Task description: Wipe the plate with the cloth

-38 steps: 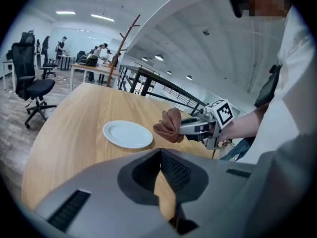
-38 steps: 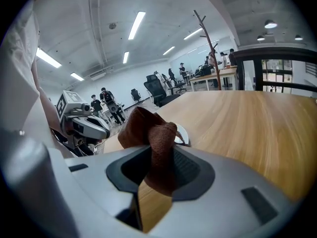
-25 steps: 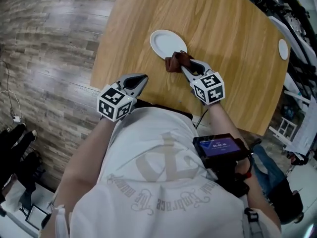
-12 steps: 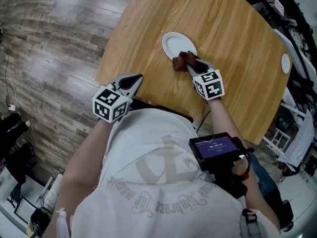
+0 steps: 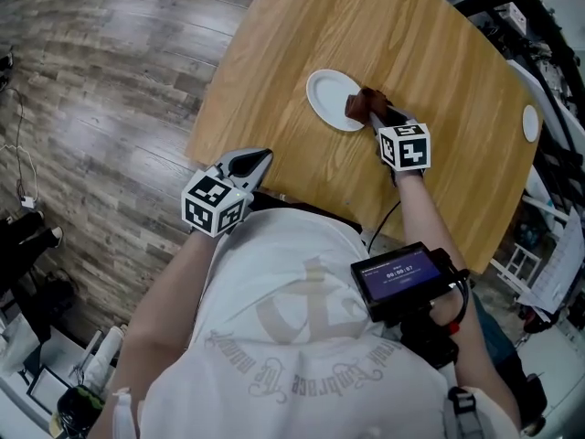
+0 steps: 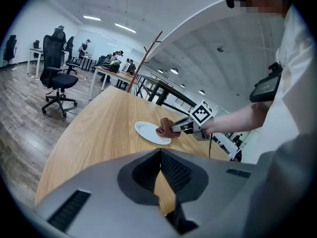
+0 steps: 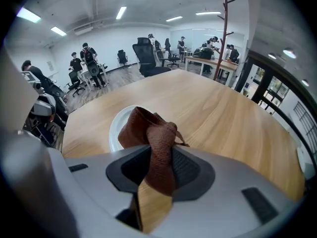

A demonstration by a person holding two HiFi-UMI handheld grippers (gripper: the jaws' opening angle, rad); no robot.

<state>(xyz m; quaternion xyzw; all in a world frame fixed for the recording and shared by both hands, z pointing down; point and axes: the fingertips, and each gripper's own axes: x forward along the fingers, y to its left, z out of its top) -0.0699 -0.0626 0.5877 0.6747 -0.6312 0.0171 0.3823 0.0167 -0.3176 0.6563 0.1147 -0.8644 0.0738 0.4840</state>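
1. While the right gripper [image 5: 373, 111] has its jaws closed on the brown cloth [image 5: 358, 104], the bunched cloth sits at the right rim of the white plate [image 5: 327, 97], upper centre of the head view. Contact with the plate cannot be confirmed.
2. Left gripper [image 5: 261, 157], lower left of centre, has its jaws together on nothing. It hangs near the table [image 5: 430, 53] edge, well apart from the plate.
3. Risk: the plate is unrestrained, so a sideways wipe could push it across the smooth wood instead of cleaning it.
4. Risk: only a fold of cloth is pinched, and drag could pull it free.
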